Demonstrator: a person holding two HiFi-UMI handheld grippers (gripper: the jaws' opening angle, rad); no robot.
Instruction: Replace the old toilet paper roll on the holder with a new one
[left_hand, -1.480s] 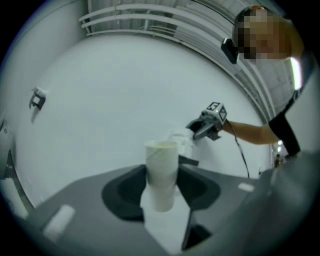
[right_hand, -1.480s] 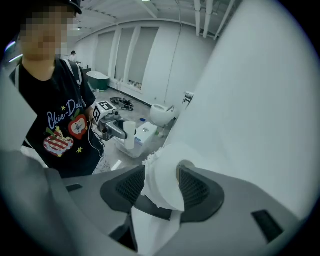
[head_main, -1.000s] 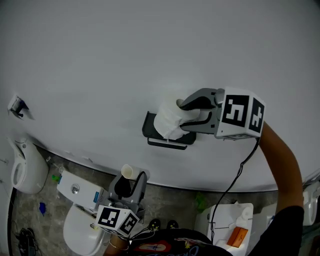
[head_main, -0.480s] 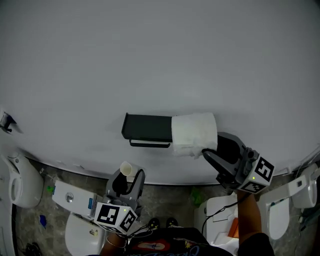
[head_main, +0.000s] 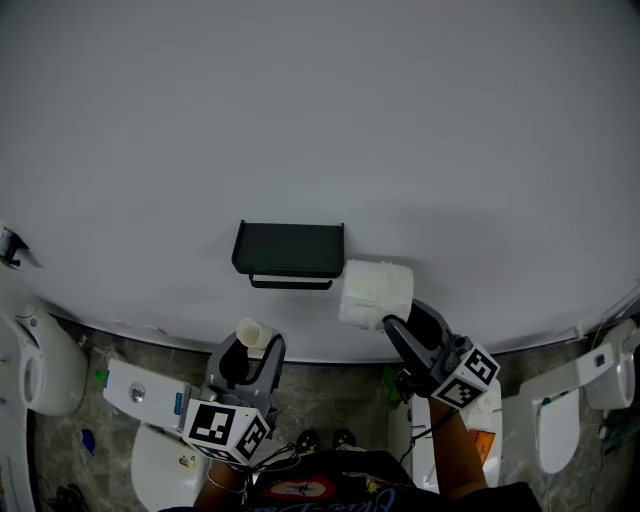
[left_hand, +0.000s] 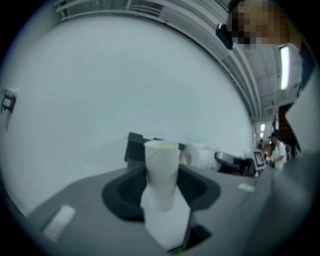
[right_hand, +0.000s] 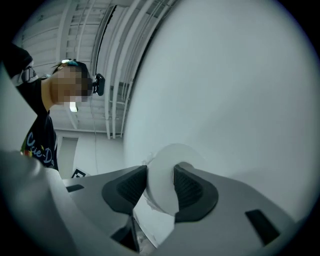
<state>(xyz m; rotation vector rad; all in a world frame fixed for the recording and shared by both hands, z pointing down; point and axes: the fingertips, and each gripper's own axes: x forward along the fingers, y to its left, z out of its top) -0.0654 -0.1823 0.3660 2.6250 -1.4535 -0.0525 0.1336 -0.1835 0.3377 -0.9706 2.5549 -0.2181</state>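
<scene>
While the black holder (head_main: 290, 248) hangs bare above and left of the right hand-held gripper (head_main: 395, 325), its jaws are clamped on the paper roll (head_main: 375, 292). We fear the soft paper may slip. The left hand-held gripper (head_main: 252, 352) pinches a cardboard tube (head_main: 250, 334), which might tip out.

The right gripper (right_hand: 160, 174) has its dark fingers (right_hand: 131, 187) closed on a white toilet paper roll (right_hand: 169, 154) before a pale wall (right_hand: 225, 90); a person (right_hand: 42, 130) stands left.
</scene>
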